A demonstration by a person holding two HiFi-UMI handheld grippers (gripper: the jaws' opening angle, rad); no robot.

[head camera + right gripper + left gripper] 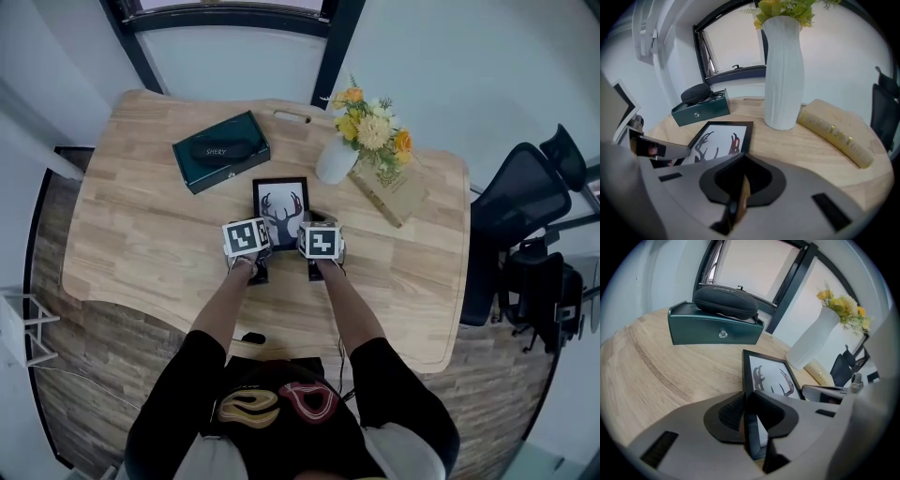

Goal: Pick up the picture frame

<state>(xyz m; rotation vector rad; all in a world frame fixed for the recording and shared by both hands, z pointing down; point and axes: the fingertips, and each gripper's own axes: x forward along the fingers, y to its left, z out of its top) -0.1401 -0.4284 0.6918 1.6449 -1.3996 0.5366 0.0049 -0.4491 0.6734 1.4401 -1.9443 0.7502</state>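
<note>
Table [141, 234]: light wood, grain plainly visible, smooth, matt.
Picture frame [280, 208]: black moulding, smooth, matt to satin; white printed sheet inside.
Vase [783, 70]: white, vertically ribbed, matt.
Box [715, 331]: dark green, smooth, low sheen; small bright stud [723, 334] on its front.
Case [725, 305] on the box: black, matt, finely textured.
Book [836, 131]: tan cover, matt, gilt marks.
Left gripper [749, 420] and right gripper [736, 197]: grey moulded plastic, matt; pads [732, 412] black, ribbed.

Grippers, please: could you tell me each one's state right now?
Left gripper: closed on the left edge of the picture frame.
Right gripper: closed; no clear hold.
</note>
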